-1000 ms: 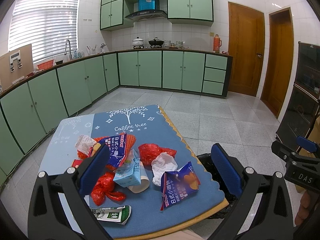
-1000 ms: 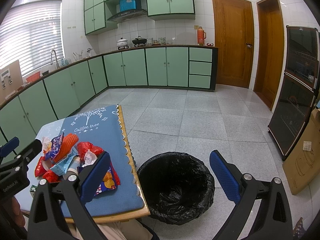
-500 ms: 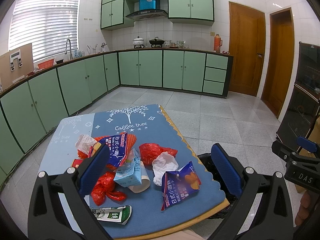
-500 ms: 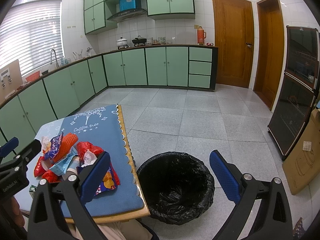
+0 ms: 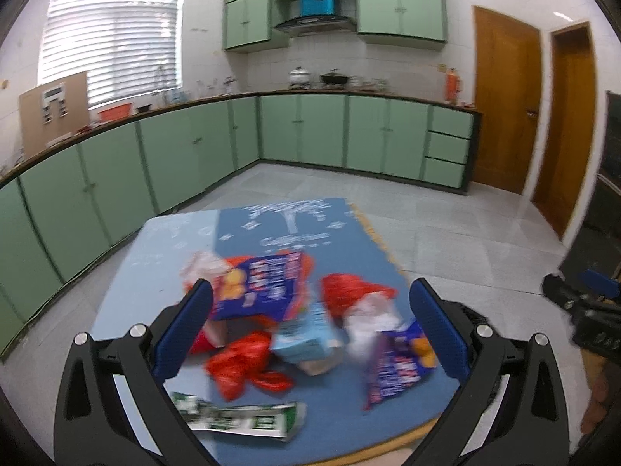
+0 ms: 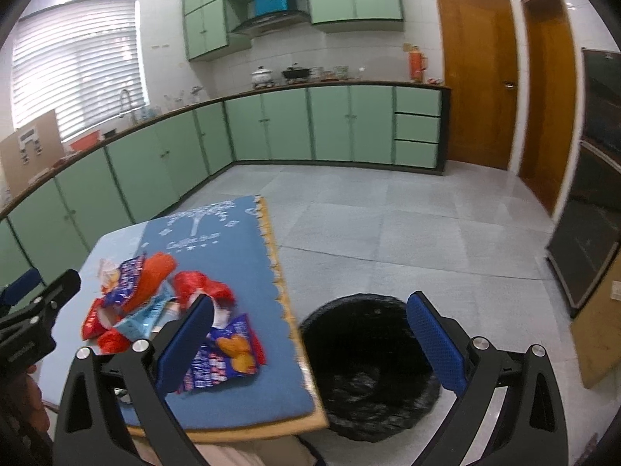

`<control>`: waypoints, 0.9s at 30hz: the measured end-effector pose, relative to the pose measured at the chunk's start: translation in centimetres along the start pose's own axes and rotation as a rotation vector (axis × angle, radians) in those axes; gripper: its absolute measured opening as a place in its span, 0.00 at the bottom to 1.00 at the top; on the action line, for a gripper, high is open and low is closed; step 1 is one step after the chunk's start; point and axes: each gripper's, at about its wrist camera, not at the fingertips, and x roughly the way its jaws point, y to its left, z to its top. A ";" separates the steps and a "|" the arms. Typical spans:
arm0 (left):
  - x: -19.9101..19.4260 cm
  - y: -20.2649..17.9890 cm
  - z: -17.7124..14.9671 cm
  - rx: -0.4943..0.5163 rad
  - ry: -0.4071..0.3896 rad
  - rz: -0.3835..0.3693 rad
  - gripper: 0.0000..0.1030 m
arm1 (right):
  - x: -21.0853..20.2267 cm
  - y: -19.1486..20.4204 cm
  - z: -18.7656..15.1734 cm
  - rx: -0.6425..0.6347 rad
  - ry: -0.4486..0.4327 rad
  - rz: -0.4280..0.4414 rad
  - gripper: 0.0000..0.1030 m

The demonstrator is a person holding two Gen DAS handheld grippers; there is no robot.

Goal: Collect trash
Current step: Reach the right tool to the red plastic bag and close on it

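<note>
Change since half a second ago: both cameras have come nearer the trash; the pile sits larger and higher between the left gripper's fingers, and both views are now motion-blurred.

Left wrist view.
- Left gripper (image 5: 310,326): jaws spread wide, nothing between them, above the near end of the worktop (image 5: 163,244).
- Mat (image 5: 295,229): blue, white tree print, on the worktop.
- Trash pile, centre of the mat: blue snack bag (image 5: 264,287) at 12 o'clock of the pile; white tissue (image 5: 368,314) and red wrapper (image 5: 349,291) at 2 o'clock; light-blue carton (image 5: 306,334) at centre; red bag (image 5: 244,369) at 7 o'clock; second blue snack bag (image 5: 396,369) at 4 o'clock; green-white wrapper (image 5: 240,419) at 6 o'clock, nearest the camera.
- Right gripper (image 5: 582,303): partly visible at 3 o'clock of the frame.

Right wrist view.
- Right gripper (image 6: 310,334): jaws wide apart, empty, over the worktop's right edge and the bin.
- Bin (image 6: 368,365): black-lined, on the floor, just beside the worktop at 5 o'clock of the mat.
- Trash pile: at 9 o'clock of the frame; blue snack bag nearest the bin.
- Left gripper: at the frame's left edge, by the pile.
</note>
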 end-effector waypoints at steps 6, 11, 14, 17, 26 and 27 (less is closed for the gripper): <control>2.0 5.5 -1.0 -0.056 0.040 0.162 0.95 | 4.0 3.6 0.1 -0.045 0.038 0.099 0.87; 3.2 8.3 -1.2 -0.088 0.050 0.198 0.95 | 8.4 6.8 0.4 -0.104 0.087 0.157 0.79; 4.3 9.3 -1.2 -0.101 0.071 0.200 0.95 | 11.1 8.7 0.8 -0.139 0.120 0.190 0.73; 5.8 9.5 -1.3 -0.107 0.088 0.192 0.91 | 13.7 10.3 1.0 -0.161 0.160 0.219 0.70; 8.8 10.2 -1.7 -0.112 0.133 0.170 0.82 | 19.6 13.5 0.1 -0.264 0.302 0.219 0.54; 9.0 10.2 -1.7 -0.116 0.134 0.164 0.82 | 20.2 13.7 -0.1 -0.272 0.322 0.220 0.50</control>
